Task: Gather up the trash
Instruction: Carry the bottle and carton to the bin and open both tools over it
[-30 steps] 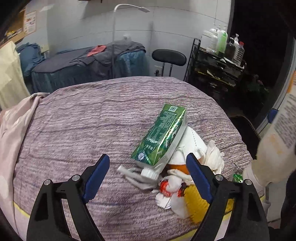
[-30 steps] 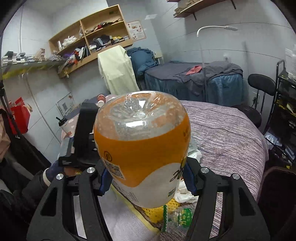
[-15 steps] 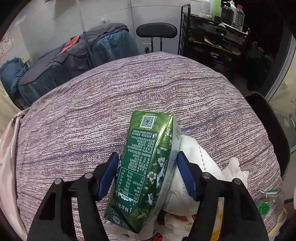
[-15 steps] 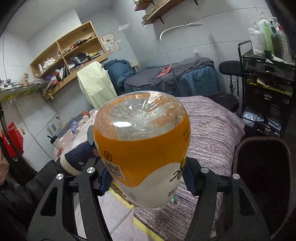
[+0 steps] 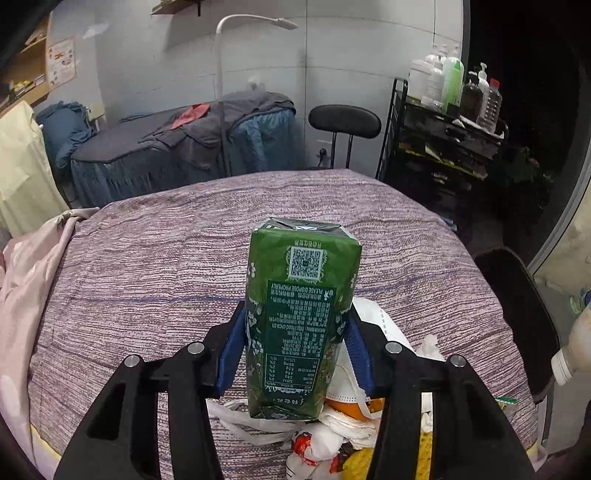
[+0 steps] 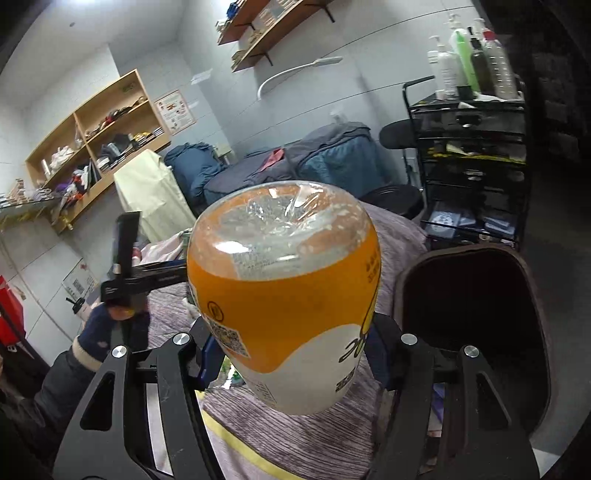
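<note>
- Walls: pale grey panels.
- Wooden shelving: wall-mounted, cluttered.
- White lamp: arched over a draped couch.
- Black stool: beside a black trolley.

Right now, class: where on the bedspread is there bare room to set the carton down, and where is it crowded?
Free: the broad bedspread beyond and left of the carton, out to the pink sheet and far edge. Crowded: the near right corner, where the trash pile lies under the closing left gripper.

carton above trash pile on bed | bin right of bed
</note>
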Available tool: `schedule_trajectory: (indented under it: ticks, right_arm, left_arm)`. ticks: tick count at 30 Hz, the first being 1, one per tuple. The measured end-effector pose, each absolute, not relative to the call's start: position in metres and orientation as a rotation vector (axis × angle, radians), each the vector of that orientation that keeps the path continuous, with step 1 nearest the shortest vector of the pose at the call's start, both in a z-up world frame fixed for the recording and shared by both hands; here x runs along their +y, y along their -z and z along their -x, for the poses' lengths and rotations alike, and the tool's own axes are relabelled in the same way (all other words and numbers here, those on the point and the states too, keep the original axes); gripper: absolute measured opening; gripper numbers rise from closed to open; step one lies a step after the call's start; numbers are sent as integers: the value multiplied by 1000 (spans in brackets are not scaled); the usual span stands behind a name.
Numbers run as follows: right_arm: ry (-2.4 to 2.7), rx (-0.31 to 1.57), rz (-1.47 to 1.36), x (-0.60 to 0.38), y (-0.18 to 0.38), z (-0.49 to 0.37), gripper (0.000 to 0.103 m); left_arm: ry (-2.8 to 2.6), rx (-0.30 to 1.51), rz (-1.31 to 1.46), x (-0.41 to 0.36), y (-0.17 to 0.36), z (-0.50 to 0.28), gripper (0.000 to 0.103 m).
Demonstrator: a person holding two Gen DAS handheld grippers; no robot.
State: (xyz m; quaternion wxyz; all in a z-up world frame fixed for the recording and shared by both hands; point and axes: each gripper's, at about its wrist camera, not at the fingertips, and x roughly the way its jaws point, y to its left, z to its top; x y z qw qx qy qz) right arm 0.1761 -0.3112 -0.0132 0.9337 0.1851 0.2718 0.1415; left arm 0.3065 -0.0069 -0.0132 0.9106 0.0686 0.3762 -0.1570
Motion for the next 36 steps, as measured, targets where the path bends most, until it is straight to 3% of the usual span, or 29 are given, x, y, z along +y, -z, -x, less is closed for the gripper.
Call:
schedule_trajectory:
  ticks: [16,36]
  right_arm:
    - [-18,627,-387,-395,58,-163,63]
    - [92,970,-309,-397,158,-223,64]
  left_arm:
    - [452,557,-68,-66,-40,-210,49]
    - [658,638,-51,-180,-7,-178,49]
